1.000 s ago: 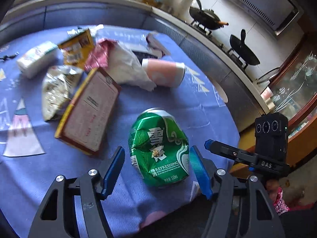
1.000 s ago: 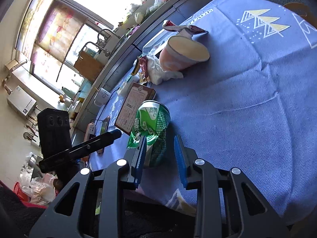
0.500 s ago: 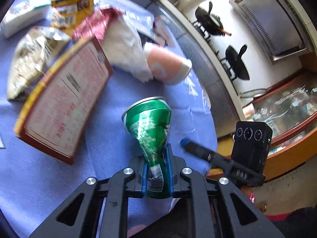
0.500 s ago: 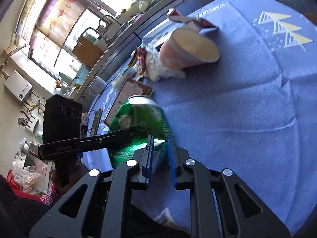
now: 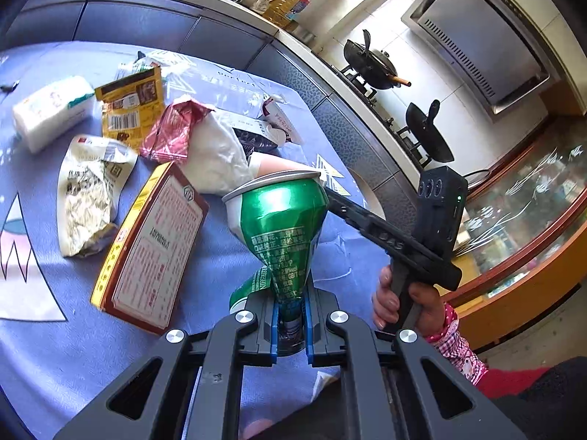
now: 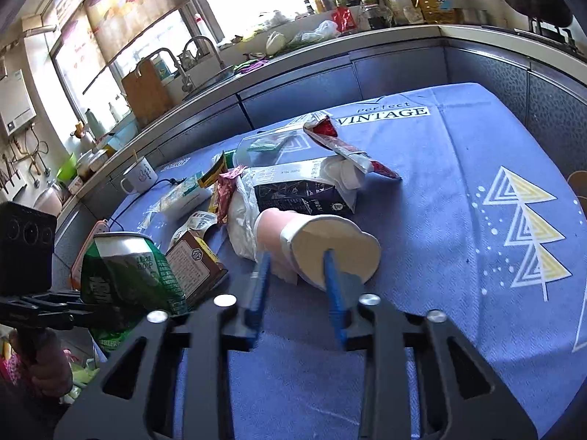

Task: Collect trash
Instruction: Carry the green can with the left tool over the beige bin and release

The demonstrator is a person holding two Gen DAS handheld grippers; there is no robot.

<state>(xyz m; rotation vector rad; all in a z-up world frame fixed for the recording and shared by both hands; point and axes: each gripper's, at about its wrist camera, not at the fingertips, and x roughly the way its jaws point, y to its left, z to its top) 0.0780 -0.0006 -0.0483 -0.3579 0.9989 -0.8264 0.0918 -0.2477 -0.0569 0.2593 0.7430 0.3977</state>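
A crushed green can point(image 5: 279, 227) is pinched at its narrow bottom end by my left gripper point(image 5: 291, 311), which is shut on it and holds it tilted above the blue tablecloth point(image 5: 44, 359). The right wrist view shows the same can point(image 6: 124, 271) at the left, off the table edge. My right gripper point(image 6: 296, 256) is apart from the can. Its blue fingers point(image 6: 256, 293) are blurred and stand apart with nothing between them. They point at a pink paper cup point(image 6: 275, 227) lying on its side.
A brown box point(image 5: 154, 242), crumpled wrappers point(image 5: 91, 190), a white plastic bag point(image 5: 216, 154) and a tissue pack point(image 5: 47, 110) lie across the table. A dark carton point(image 6: 293, 190) lies behind the cup. A mug point(image 6: 139, 178) stands far left. Counters ring the table.
The left gripper closed on the can, crushed it flat and lifted it. The right gripper, earlier at the can, has swung away toward the pink cup with its fingers wider apart.
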